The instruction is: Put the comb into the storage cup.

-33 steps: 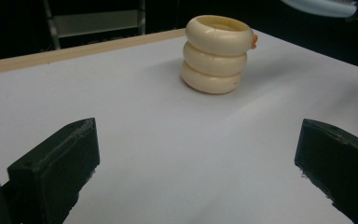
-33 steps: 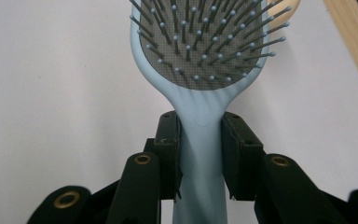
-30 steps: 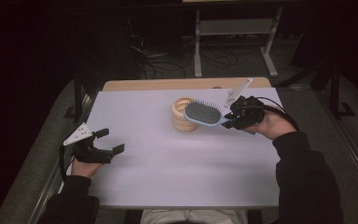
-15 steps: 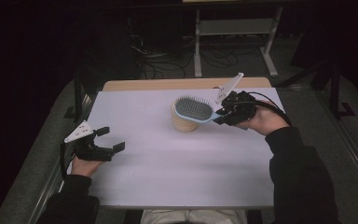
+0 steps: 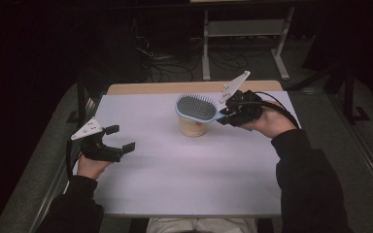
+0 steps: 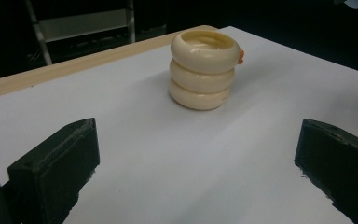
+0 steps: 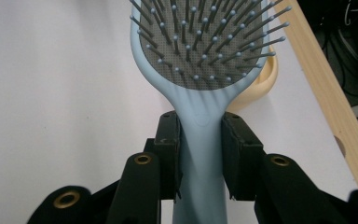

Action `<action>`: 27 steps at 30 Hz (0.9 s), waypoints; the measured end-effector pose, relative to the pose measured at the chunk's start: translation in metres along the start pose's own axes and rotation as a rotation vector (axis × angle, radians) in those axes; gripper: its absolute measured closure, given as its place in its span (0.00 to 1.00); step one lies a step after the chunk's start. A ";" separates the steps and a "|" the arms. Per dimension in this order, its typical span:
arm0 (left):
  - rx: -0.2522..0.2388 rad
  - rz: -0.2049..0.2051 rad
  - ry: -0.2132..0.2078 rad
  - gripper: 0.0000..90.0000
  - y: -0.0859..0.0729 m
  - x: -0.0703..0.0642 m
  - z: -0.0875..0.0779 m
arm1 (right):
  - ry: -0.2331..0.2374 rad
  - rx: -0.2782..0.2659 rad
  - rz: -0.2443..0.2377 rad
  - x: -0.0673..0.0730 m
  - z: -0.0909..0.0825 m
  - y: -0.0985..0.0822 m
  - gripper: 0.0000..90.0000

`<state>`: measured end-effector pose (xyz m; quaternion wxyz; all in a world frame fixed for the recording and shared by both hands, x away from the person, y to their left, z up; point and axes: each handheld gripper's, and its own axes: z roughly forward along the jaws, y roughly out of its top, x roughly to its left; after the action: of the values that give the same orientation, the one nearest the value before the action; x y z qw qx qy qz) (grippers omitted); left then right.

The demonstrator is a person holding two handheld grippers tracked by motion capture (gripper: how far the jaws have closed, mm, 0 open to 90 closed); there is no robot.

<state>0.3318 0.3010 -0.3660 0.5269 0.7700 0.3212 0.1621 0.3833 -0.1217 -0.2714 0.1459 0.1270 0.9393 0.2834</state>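
Right gripper point(image 5: 226, 115), upper right of the high view: clenched on the brush point(image 5: 196, 108) handle, bristles up, head held over the cream cup point(image 5: 193, 127) at centre. Left gripper point(image 5: 120, 138), lower left: jaws released, holding nothing, facing the cup from well apart. Step, as judged: carrying the brush above the cup. Next: lower it on or set it aside.

The right gripper point(image 5: 225, 115) lifted the hairbrush point(image 5: 196, 108) above the cup point(image 5: 193, 127).
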 end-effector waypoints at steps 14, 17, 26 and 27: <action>-0.006 0.040 -0.045 0.00 0.040 -0.016 0.028 | -0.030 -0.036 -0.011 0.003 -0.005 0.012 0.76; -0.003 0.044 -0.059 0.00 0.048 -0.020 0.035 | -0.027 -0.057 -0.016 0.003 -0.005 0.015 0.76; 0.003 0.044 -0.100 0.00 0.069 -0.031 0.051 | -0.018 -0.062 -0.009 0.001 0.000 0.018 0.76; 0.003 0.043 -0.104 0.00 0.071 -0.032 0.052 | -0.017 -0.067 -0.005 0.001 0.000 0.020 0.76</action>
<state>0.3619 0.2260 -0.3182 0.5380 0.7850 0.2770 0.1325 0.3853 -0.1056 -0.2604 0.1586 0.1221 0.9284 0.3132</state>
